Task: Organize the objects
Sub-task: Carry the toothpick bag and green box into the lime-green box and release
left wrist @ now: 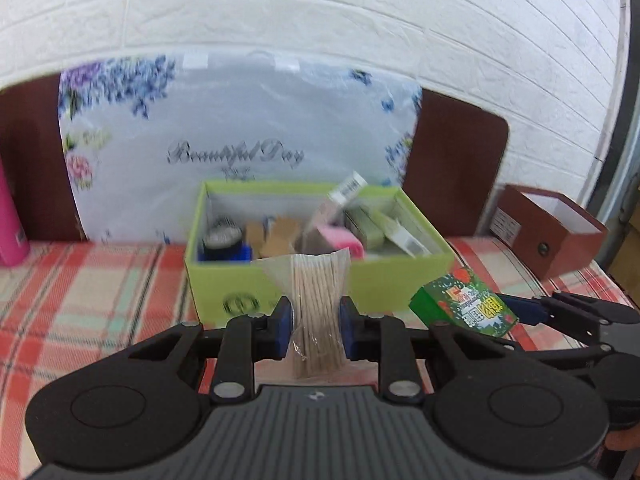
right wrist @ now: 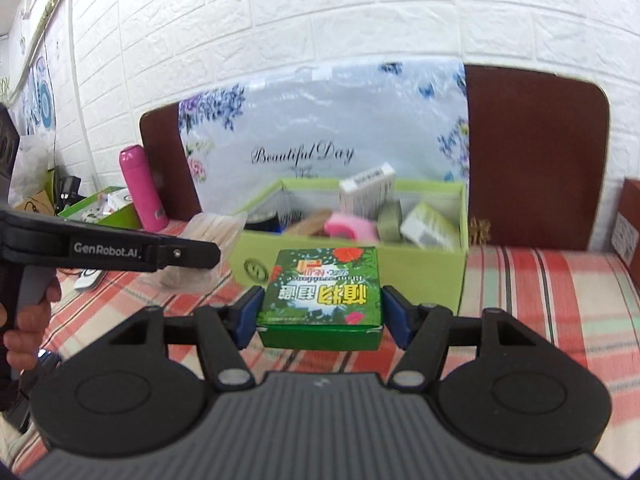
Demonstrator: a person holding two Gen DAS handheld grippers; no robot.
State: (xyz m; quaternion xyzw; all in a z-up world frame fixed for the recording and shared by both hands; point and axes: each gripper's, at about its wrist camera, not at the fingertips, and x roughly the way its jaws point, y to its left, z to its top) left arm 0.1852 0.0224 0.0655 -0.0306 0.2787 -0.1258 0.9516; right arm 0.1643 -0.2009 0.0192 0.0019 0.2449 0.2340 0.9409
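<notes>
Between the blue pads of the left gripper (left wrist: 316, 320), a clear packet of wooden sticks (left wrist: 318, 312), upright, pinched at its waist, jaws drawn in close against both sides of it. Straight ahead of those jaws, a lime-green open box (left wrist: 224, 280) on the red plaid cloth (left wrist: 80, 280), crowded with small cartons, a pink item, a dark round tin at its left end. Beyond the box, a floral "Beautiful Day" panel (left wrist: 240, 128) leaning against a dark brown backrest, white brick wall behind. Far left of the jaws, a pink bottle (left wrist: 12, 232); far right, an open brown box (left wrist: 552, 232).

Between the fingers of the right gripper (right wrist: 322, 312), a green carton with flower print (right wrist: 324, 292), lettering upside down, held level, jaws spread about as wide as the carton and pressed to its two sides. Directly past the carton, the same lime-green box (right wrist: 440, 276), near wall just behind it. Left of these jaws, the other gripper's black finger (right wrist: 176, 256), reaching in from the side with the stick packet (right wrist: 212, 228) showing behind it, and a hand (right wrist: 24, 320) on its grip. Seen from the left wrist, the green carton (left wrist: 464, 304) low and to the right of the left jaws, tilted.
</notes>
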